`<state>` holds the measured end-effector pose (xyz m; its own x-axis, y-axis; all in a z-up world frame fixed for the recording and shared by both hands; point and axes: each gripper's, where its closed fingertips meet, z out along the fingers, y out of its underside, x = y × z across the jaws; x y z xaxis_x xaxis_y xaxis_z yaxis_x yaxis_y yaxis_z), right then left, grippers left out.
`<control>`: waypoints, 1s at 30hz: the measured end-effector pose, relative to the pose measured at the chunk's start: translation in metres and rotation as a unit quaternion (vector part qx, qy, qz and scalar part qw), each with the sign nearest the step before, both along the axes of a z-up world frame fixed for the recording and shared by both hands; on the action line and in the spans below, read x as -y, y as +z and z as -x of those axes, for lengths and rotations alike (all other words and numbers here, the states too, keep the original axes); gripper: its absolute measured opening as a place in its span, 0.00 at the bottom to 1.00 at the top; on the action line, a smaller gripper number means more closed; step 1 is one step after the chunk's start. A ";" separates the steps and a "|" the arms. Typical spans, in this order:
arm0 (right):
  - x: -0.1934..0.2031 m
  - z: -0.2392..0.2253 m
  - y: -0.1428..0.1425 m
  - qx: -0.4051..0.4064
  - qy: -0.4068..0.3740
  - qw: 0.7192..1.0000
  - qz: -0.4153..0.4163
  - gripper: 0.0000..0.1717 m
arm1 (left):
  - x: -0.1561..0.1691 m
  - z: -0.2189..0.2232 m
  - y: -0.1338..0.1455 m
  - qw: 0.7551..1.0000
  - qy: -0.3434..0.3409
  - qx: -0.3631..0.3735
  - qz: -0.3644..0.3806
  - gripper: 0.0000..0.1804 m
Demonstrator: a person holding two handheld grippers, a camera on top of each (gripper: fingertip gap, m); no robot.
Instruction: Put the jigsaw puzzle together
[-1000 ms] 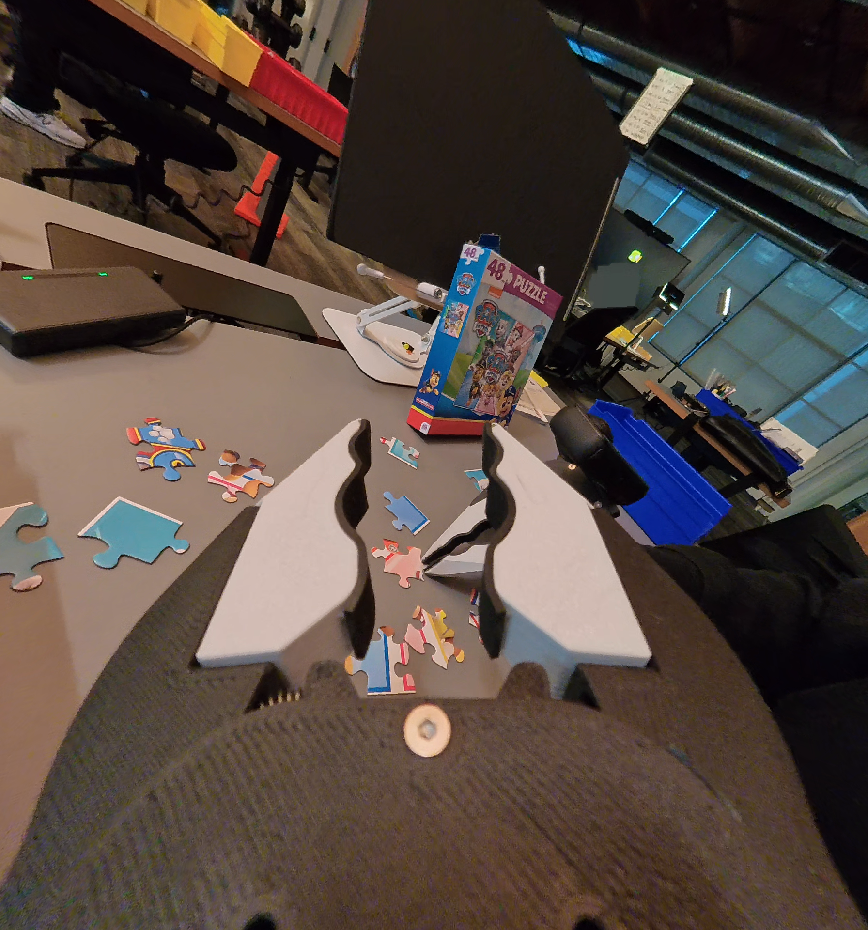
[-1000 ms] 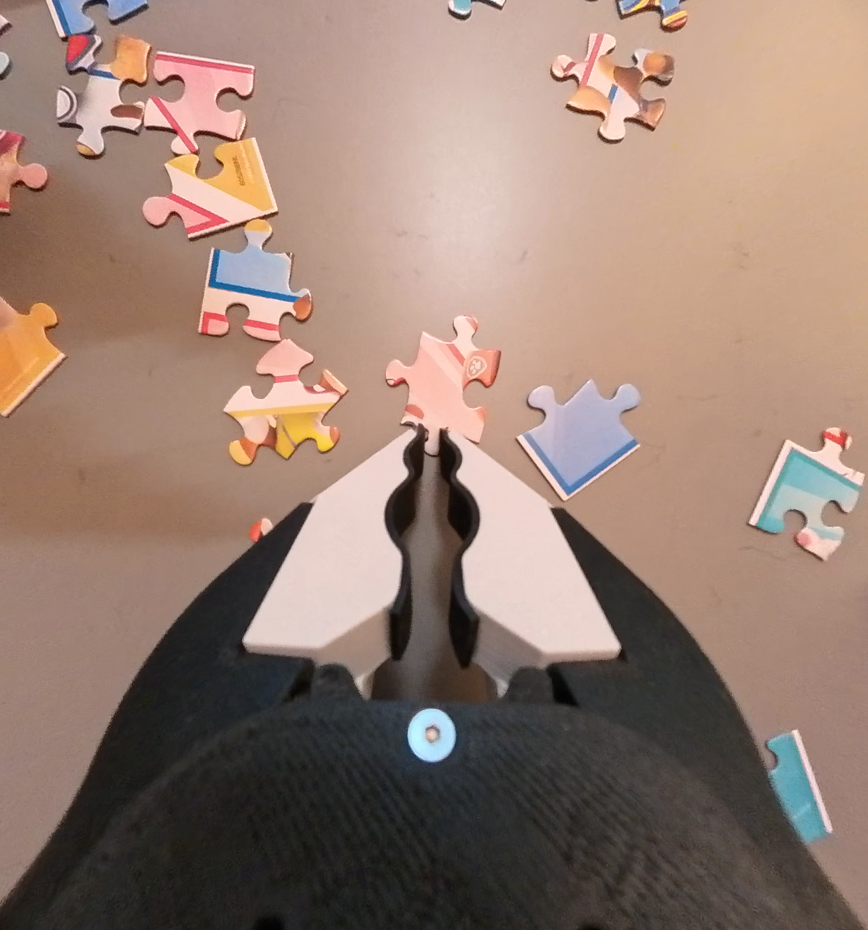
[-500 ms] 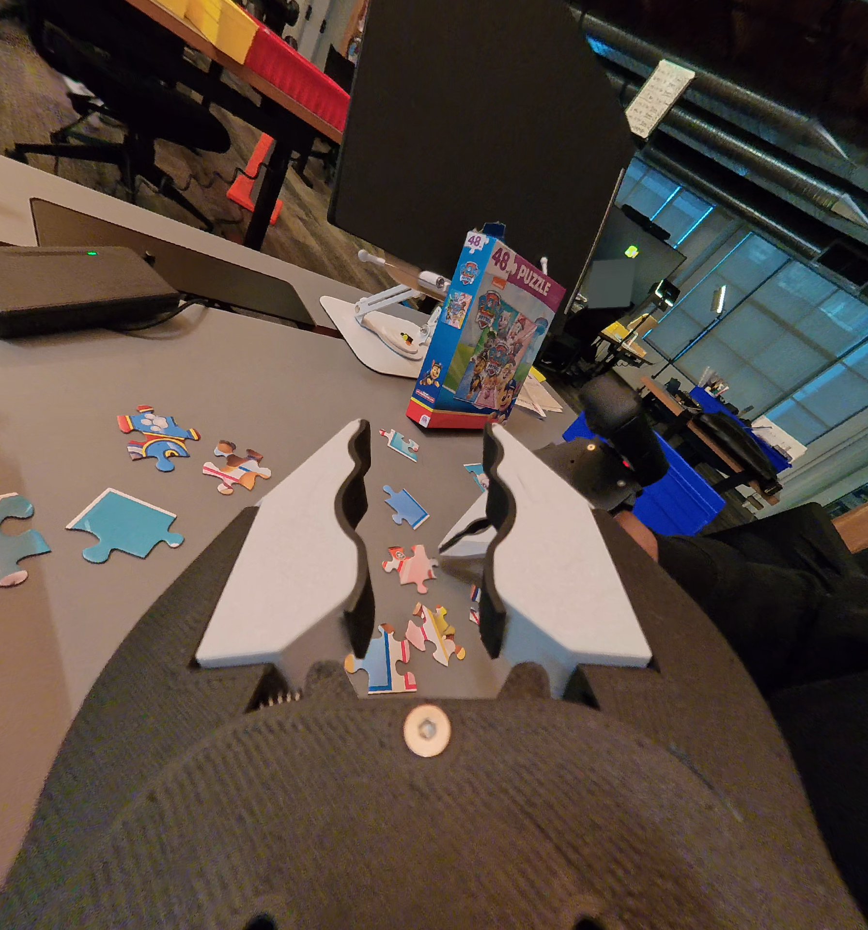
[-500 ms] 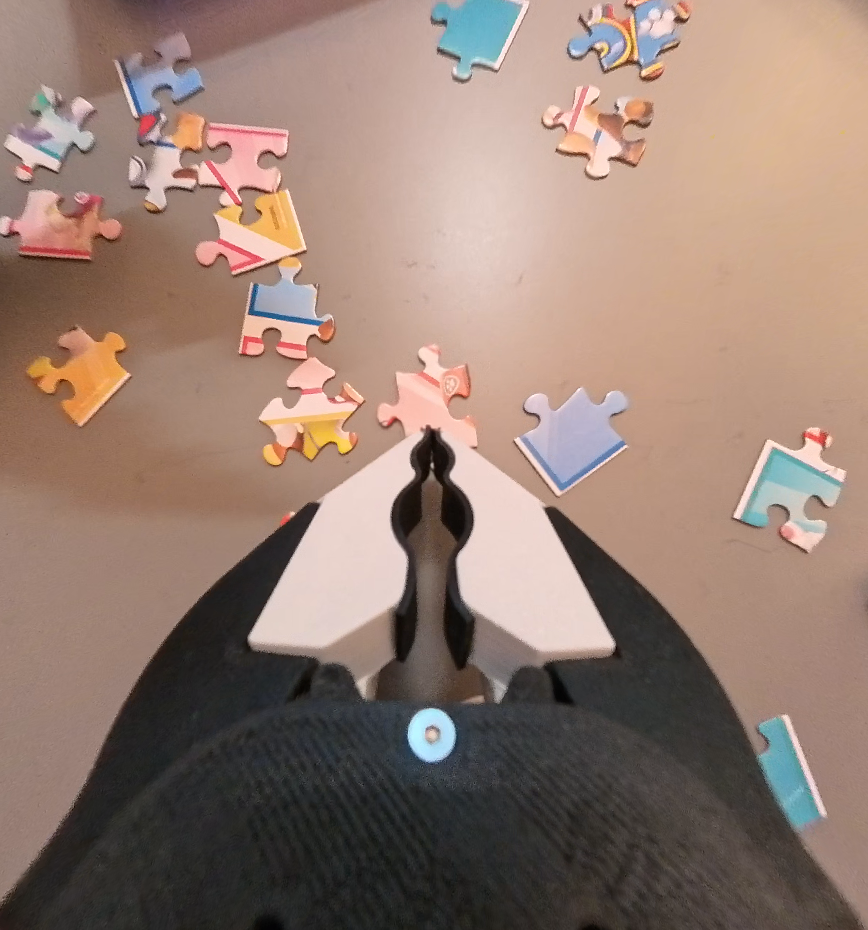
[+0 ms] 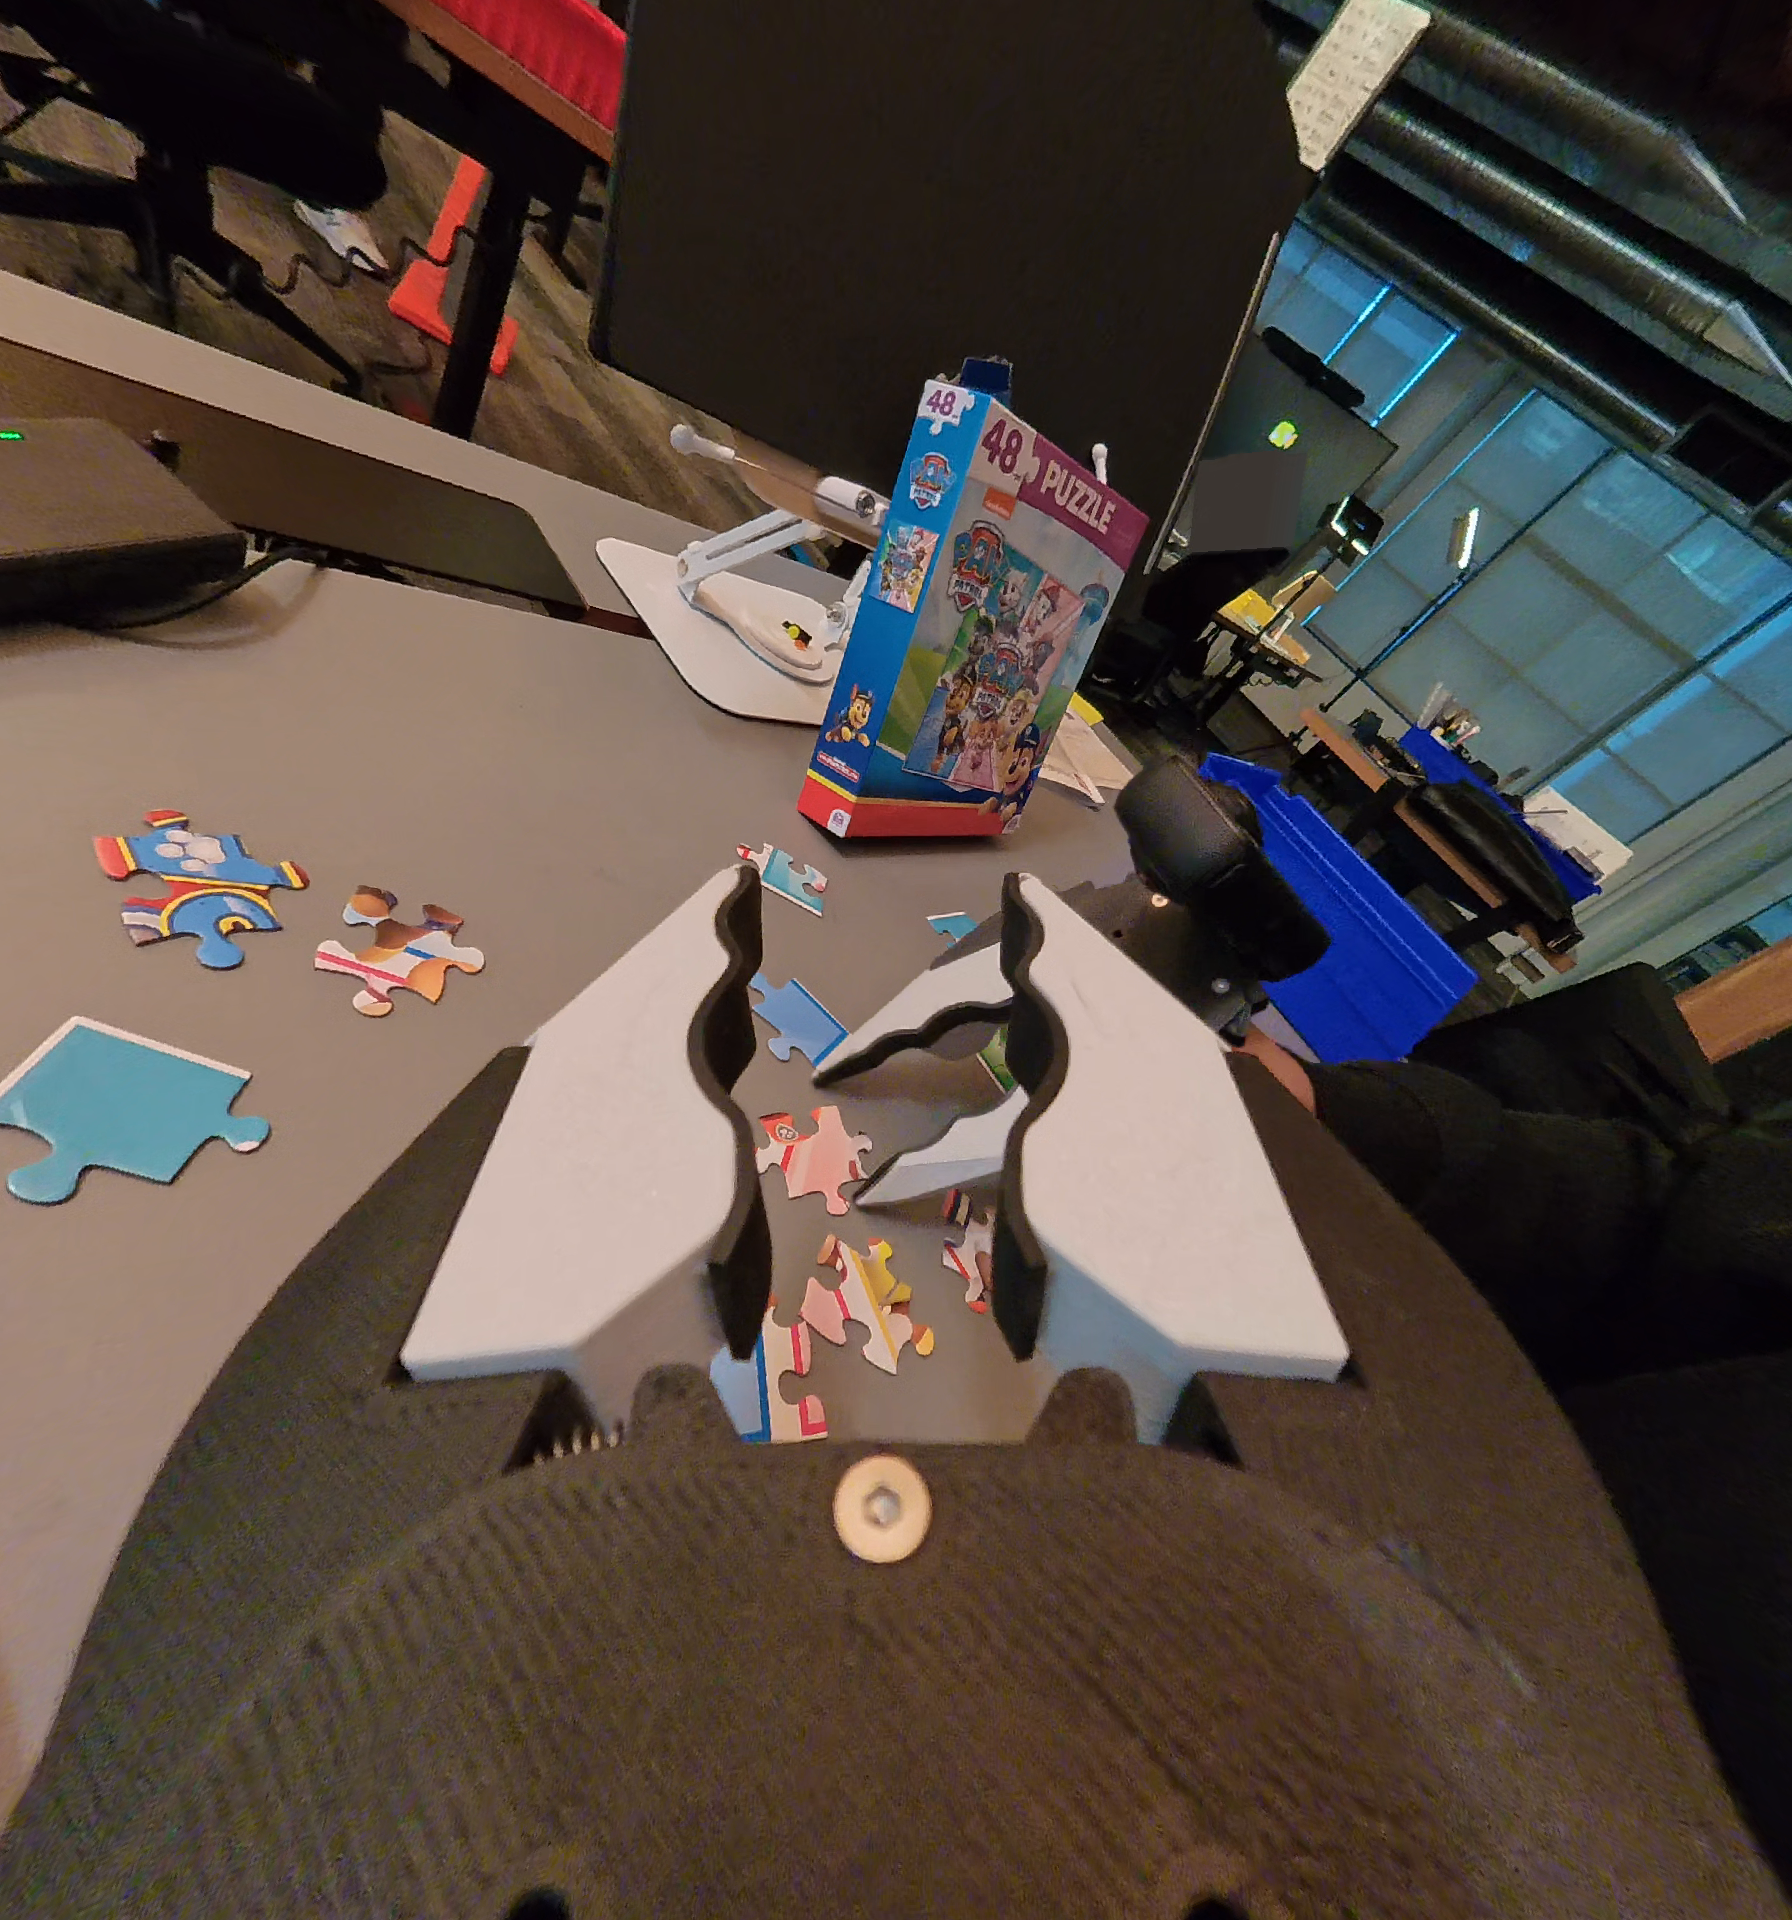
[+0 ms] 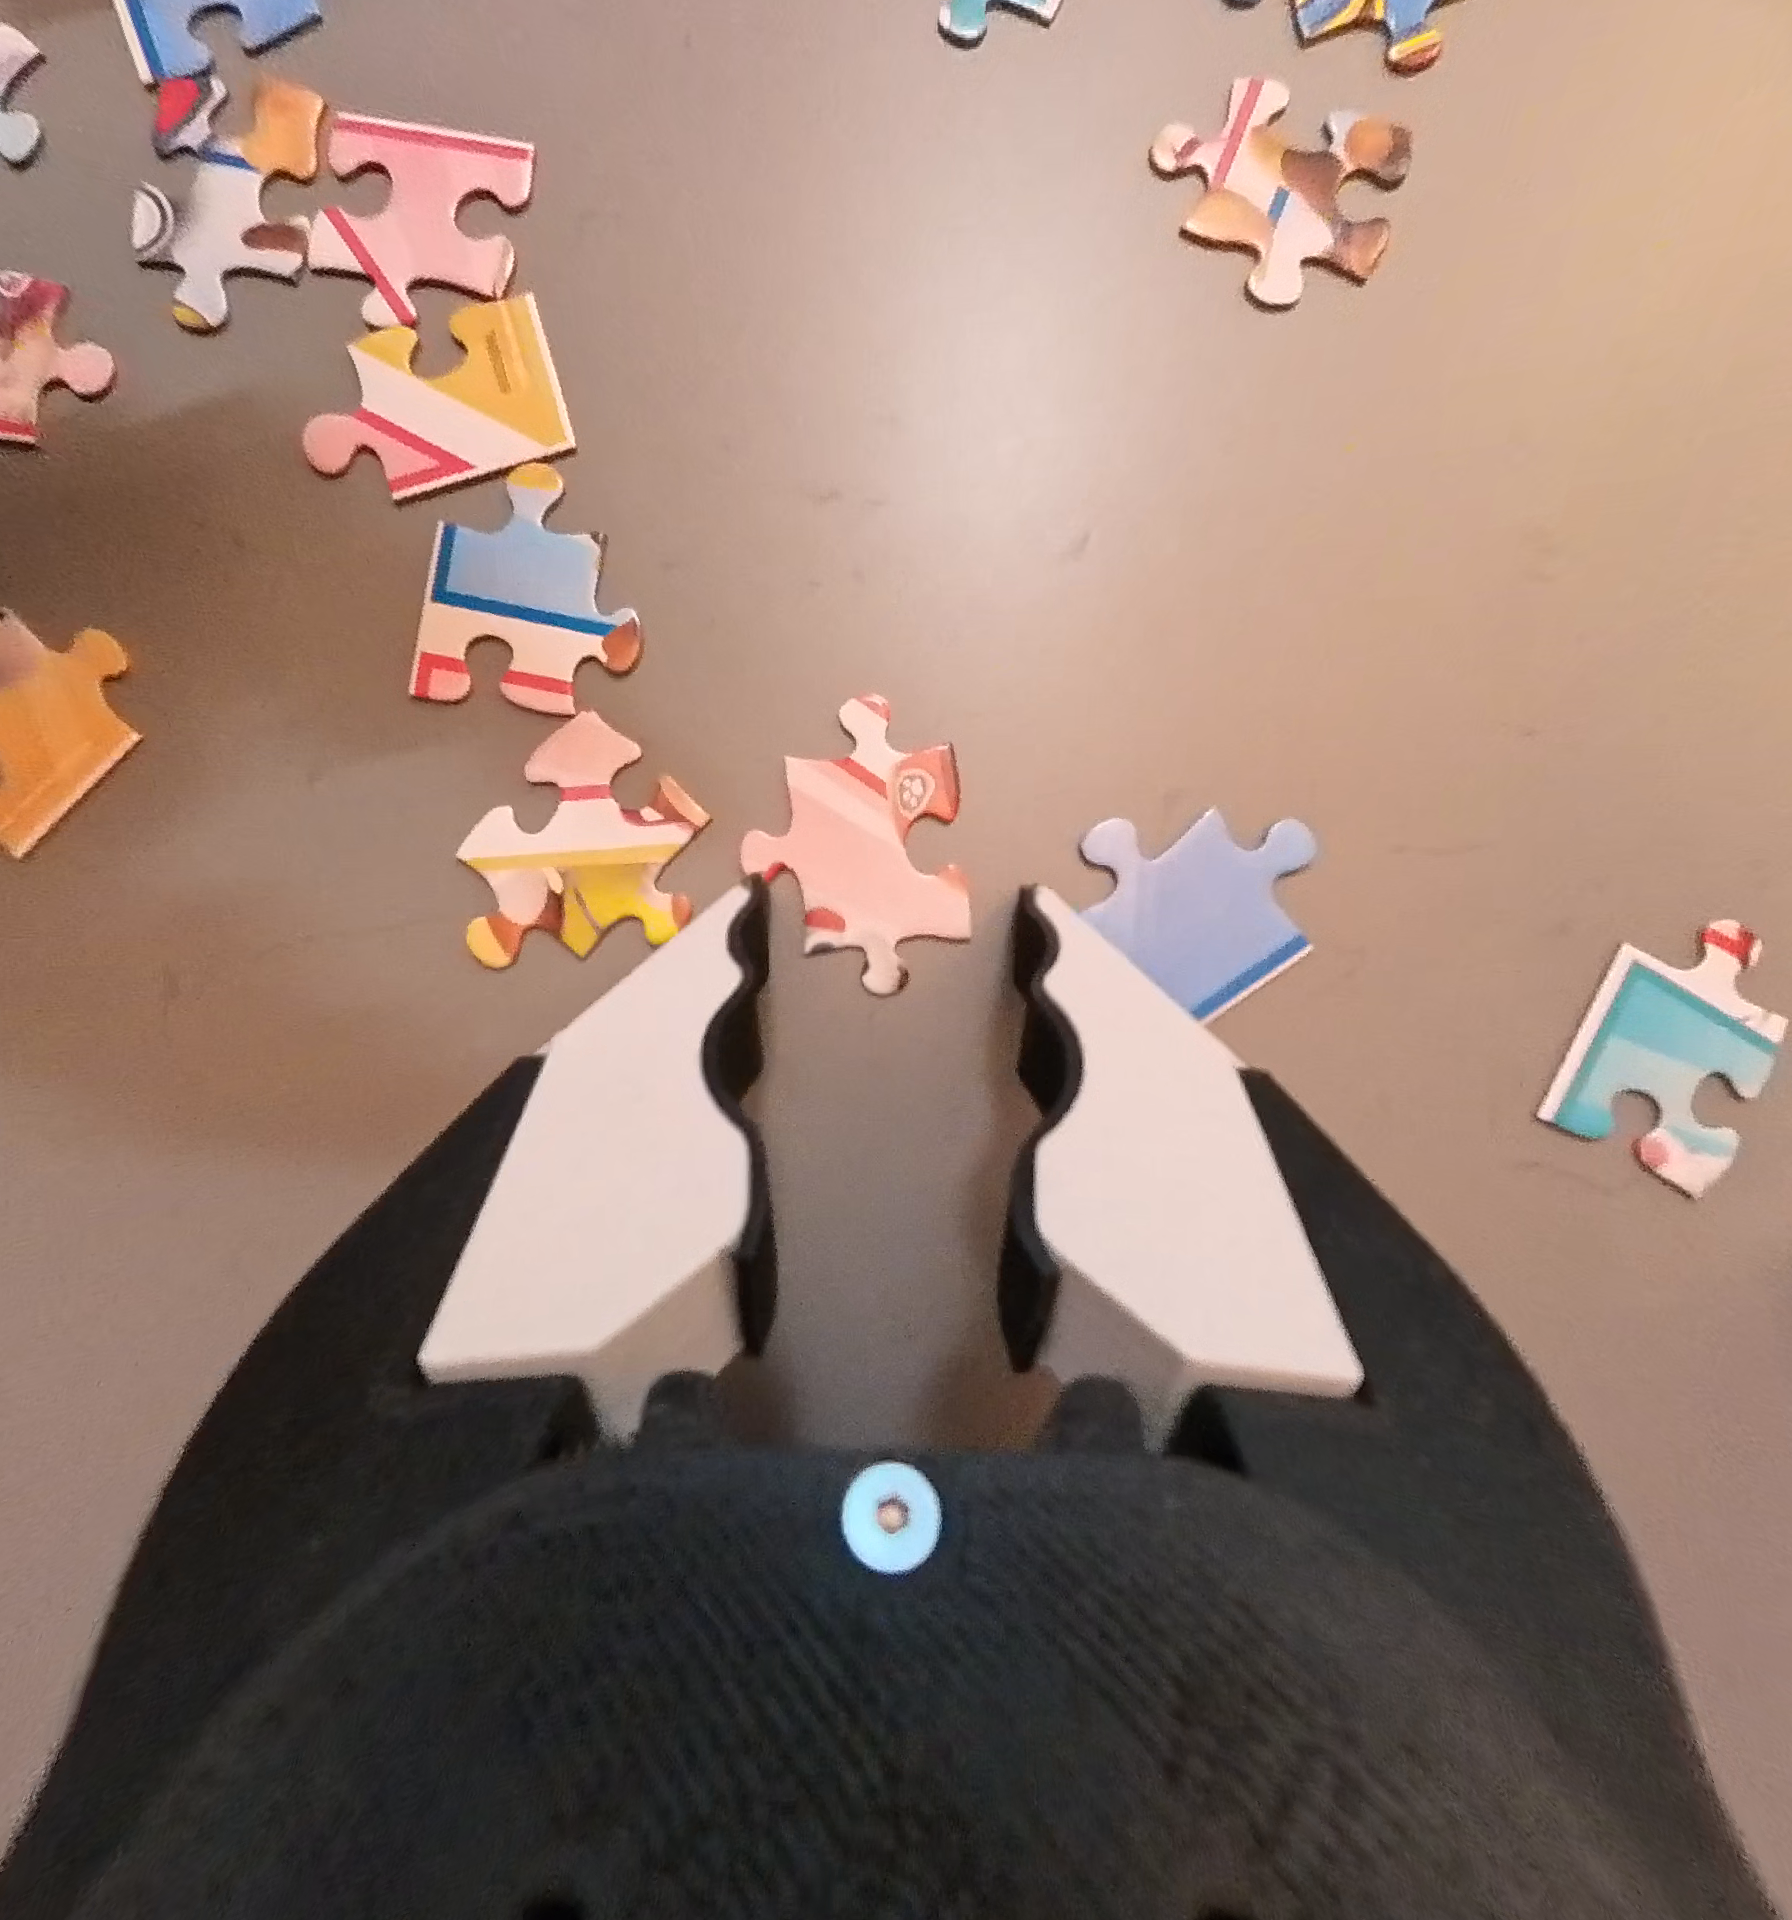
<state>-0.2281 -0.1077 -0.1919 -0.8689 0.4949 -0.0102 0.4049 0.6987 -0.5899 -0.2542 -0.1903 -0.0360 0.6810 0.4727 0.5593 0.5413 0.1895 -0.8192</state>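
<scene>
Right hand-held gripper (image 6: 892, 904) wide, bare, over pink puzzle piece (image 6: 861, 842) on surface (image 6: 1079, 468); left hand-held gripper (image 5: 876, 894) wide, bare

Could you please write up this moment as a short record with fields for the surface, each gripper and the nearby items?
Surface: grey table
Left gripper: open, empty, above the table
Right gripper: open, empty, over a pink puzzle piece
Beside the right gripper: light blue piece, yellow and white piece
Further back: upright puzzle box
</scene>
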 end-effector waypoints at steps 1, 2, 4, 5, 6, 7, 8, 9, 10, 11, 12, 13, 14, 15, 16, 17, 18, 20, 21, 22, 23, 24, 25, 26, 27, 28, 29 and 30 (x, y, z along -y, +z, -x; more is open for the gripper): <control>0.001 0.000 0.000 -0.003 0.002 1.000 -0.003 0.26 | 0.001 0.000 0.000 1.000 0.001 0.000 -0.001 0.24; 0.002 -0.001 0.000 -0.002 0.006 1.000 -0.003 0.24 | 0.001 0.001 0.000 1.000 0.001 0.001 -0.003 0.24; 0.003 -0.003 0.000 -0.002 0.012 1.000 -0.003 0.17 | 0.003 0.002 -0.001 1.000 0.002 0.003 -0.006 0.24; 0.003 -0.003 0.000 -0.003 0.011 1.000 -0.005 0.17 | 0.004 0.002 -0.001 1.000 0.003 0.004 -0.008 0.24; 0.003 -0.003 0.000 -0.002 0.010 1.000 -0.005 0.17 | 0.005 0.003 -0.001 1.000 0.004 0.004 -0.010 0.24; 0.003 -0.003 0.000 0.000 0.009 1.000 -0.005 0.17 | 0.006 0.003 -0.001 1.000 0.004 0.005 -0.012 0.24; 0.003 -0.004 0.000 0.001 0.010 1.000 -0.005 0.17 | 0.006 0.003 -0.001 1.000 0.005 0.005 -0.013 0.24; 0.003 -0.004 0.000 0.001 0.010 1.000 -0.005 0.17 | 0.007 0.003 -0.001 1.000 0.005 0.005 -0.013 0.24; 0.003 -0.004 0.000 0.002 0.010 1.000 -0.005 0.17 | 0.007 0.003 -0.001 1.000 0.005 0.005 -0.013 0.24; 0.003 -0.005 0.001 0.004 0.011 1.000 -0.004 0.17 | 0.008 0.003 -0.001 1.000 0.006 0.004 -0.013 0.24; 0.003 -0.006 0.001 0.006 0.012 1.000 -0.003 0.16 | 0.008 0.003 -0.001 1.000 0.006 0.004 -0.013 0.24; 0.004 -0.007 0.002 0.008 0.014 1.000 0.000 0.16 | 0.009 0.003 0.000 1.000 0.007 0.003 -0.013 0.24; 0.005 -0.009 0.006 0.007 0.019 1.000 0.008 0.04 | 0.009 0.003 0.000 1.000 0.008 0.003 -0.014 0.24; 0.005 -0.009 0.008 0.004 0.019 1.000 0.014 0.02 | 0.009 0.003 0.000 1.000 0.008 0.003 -0.014 0.24; 0.004 -0.009 0.009 0.005 0.018 1.000 0.011 0.04 | 0.009 0.003 -0.001 1.000 0.007 0.004 -0.014 0.24; 0.002 -0.009 0.008 0.009 0.016 1.000 0.005 0.07 | 0.009 0.003 -0.002 1.000 0.007 0.006 -0.014 0.24; 0.001 -0.009 0.009 0.009 0.015 1.000 0.002 0.08 | 0.008 0.003 -0.003 1.000 0.006 0.007 -0.013 0.24; 0.000 -0.007 0.012 -0.002 0.013 1.000 0.007 0.07 | 0.006 0.004 -0.005 1.000 0.003 0.011 -0.012 0.24; -0.001 -0.005 0.013 -0.008 0.010 1.000 0.011 0.07 | 0.005 0.004 -0.005 1.000 0.001 0.012 -0.011 0.24; 0.000 -0.002 0.014 -0.012 0.007 1.000 0.016 0.09 | 0.004 0.004 -0.006 1.000 0.000 0.013 -0.010 0.24; 0.000 0.001 0.015 -0.015 0.004 1.000 0.022 0.13 | 0.002 0.004 -0.008 1.000 -0.003 0.015 -0.008 0.24; 0.002 0.004 0.015 -0.015 0.001 0.999 0.028 0.19 | 0.001 0.003 -0.009 1.000 -0.006 0.019 -0.006 0.24; 0.004 0.006 0.013 -0.013 0.002 0.999 0.031 0.23 | -0.001 0.003 -0.011 1.000 -0.009 0.022 -0.003 0.25; 0.005 0.007 0.010 -0.006 0.005 1.000 0.030 0.24 | -0.002 0.003 -0.012 1.000 -0.010 0.023 -0.001 0.25; 0.006 0.008 0.006 0.001 0.008 1.000 0.025 0.24 | -0.003 0.003 -0.012 1.000 -0.011 0.023 0.001 0.25; 0.007 0.008 0.002 0.004 0.010 1.000 0.018 0.24 | -0.004 0.003 -0.012 1.000 -0.011 0.022 0.002 0.25; 0.007 0.010 0.001 -0.004 0.012 1.000 0.013 0.21 | -0.004 0.002 -0.012 1.000 -0.012 0.020 0.002 0.25; 0.007 0.009 0.001 -0.009 0.017 1.000 0.006 0.19 | -0.004 0.002 -0.011 1.000 -0.011 0.019 0.004 0.25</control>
<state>-0.2376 -0.1150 -0.1913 -0.8856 0.4645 -0.0003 0.3697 0.7044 -0.6060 -0.2560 -0.1860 -0.0472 0.6695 0.4616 0.5819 0.5765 0.1710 -0.7990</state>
